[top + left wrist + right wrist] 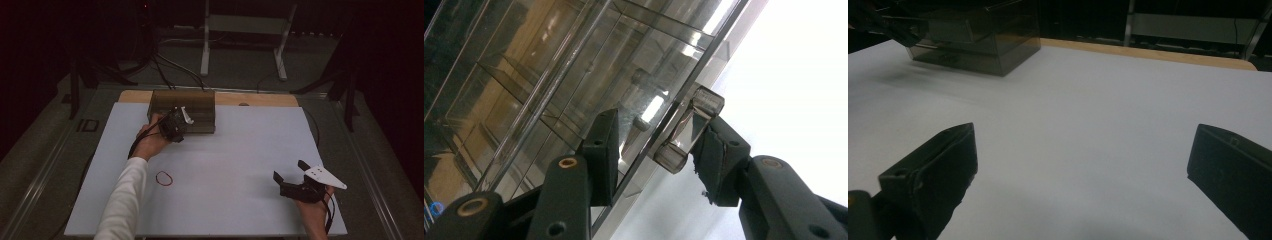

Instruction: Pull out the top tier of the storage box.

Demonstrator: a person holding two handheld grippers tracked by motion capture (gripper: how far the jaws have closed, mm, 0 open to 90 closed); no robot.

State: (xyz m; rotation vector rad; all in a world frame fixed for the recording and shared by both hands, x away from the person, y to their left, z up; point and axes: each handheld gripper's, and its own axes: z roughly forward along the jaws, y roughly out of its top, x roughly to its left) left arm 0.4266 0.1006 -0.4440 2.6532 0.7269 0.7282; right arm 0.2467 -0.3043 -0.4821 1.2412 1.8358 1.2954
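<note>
A smoky see-through drawer box (190, 102) stands at the back of the white table top (225, 160). My left gripper (175, 125) is at its front left. In the left gripper view the box (549, 75) is close up, and a clear drawer handle (689, 132) sits between the jaws of the left gripper (656, 160). The handle rests against the right-hand pad (716, 160), with a gap to the other pad. My right gripper (289, 170) lies open near the front right corner; nothing is between its jaws (1083, 150). The box (983, 45) shows far off at that view's upper left.
A red rubber band (164, 178) lies on the white top, front left of centre, beside the left forearm. A wooden strip (260, 99) runs along the table's back edge. Beyond it are cables (165, 65) and a white stand (245, 30) on the floor.
</note>
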